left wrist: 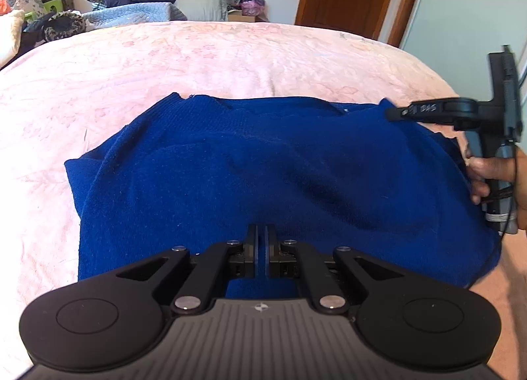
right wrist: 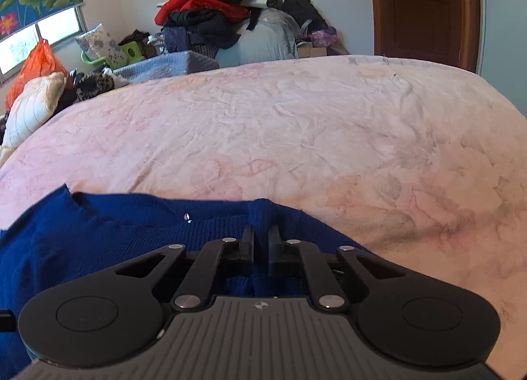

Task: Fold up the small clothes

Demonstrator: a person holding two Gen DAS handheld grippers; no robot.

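Blue knit sweater (left wrist: 263,169), rumpled on pink quilt (left wrist: 230,60), pinched by each hand-held gripper, left (left wrist: 262,241) and right (right wrist: 261,235).

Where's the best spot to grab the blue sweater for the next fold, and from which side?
Grip the blue sweater at its edges, approaching from the near side. It lies flat on the pink bedspread, so pinchable folds sit at the borders, where the left tool and right tool already pinch cloth.

Left tool (left wrist: 262,231) tilted downward, jaws pressed together, a thin sliver of blue cloth pinched between its pads. Right tool (right wrist: 261,235) tilted downward too, jaws nearly together, clamped on a raised fold of the same blue cloth. A bare hand (left wrist: 490,179) grips the right tool's handle from below.
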